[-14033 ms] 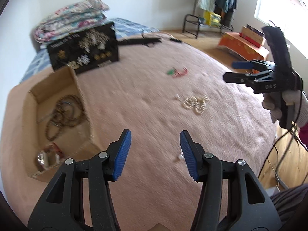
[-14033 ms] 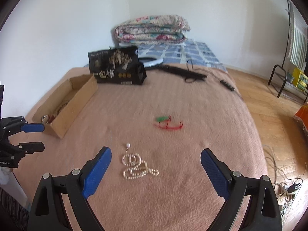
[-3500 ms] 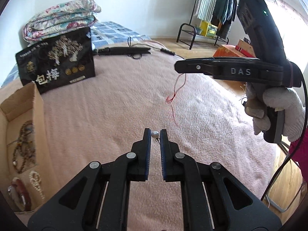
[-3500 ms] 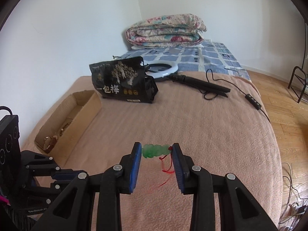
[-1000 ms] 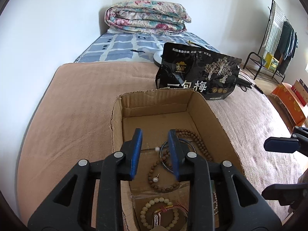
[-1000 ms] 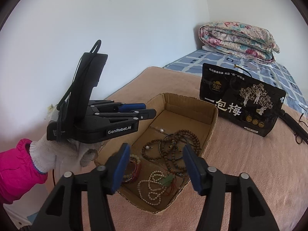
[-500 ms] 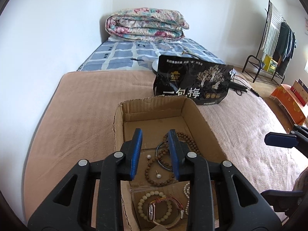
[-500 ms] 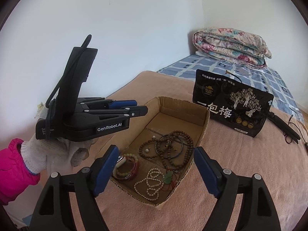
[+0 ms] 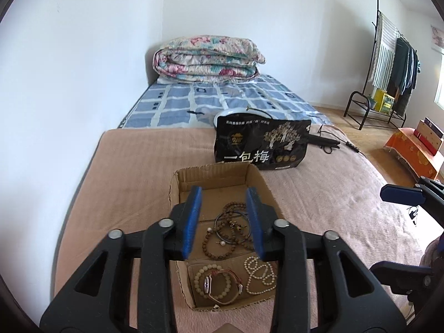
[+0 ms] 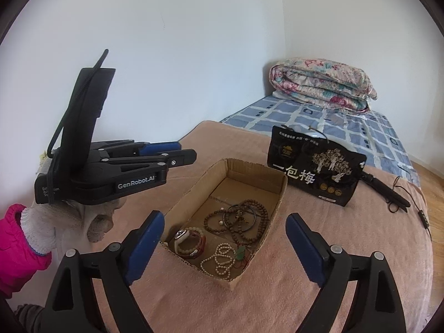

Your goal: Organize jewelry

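An open cardboard box (image 9: 177, 183) (image 10: 279, 194) lies on the pink blanket. It holds brown bead strings (image 10: 249, 216), a pearl necklace (image 9: 259, 276) (image 10: 219, 258), a green pendant on red cord (image 10: 241, 252), a watch with bead bracelet (image 9: 215, 284) (image 10: 190, 240) and small pearl pins (image 9: 222, 242). My left gripper (image 9: 223, 222) is open and empty above the box; it also shows in the right wrist view (image 10: 180, 152). My right gripper (image 10: 224, 245) is wide open and empty over the box's near end.
A black snack bag (image 9: 260, 145) (image 10: 313, 172) stands behind the box. A black cable and folded stand (image 10: 388, 194) lie to its right. A folded floral quilt (image 9: 205, 59) sits at the bed's head. A clothes rack (image 9: 388, 63) stands far right.
Both grippers have pulled back and up from the box. The left jaws have opened slightly wider; the right jaws have opened further. The pearl pins and pendant lie in the box.
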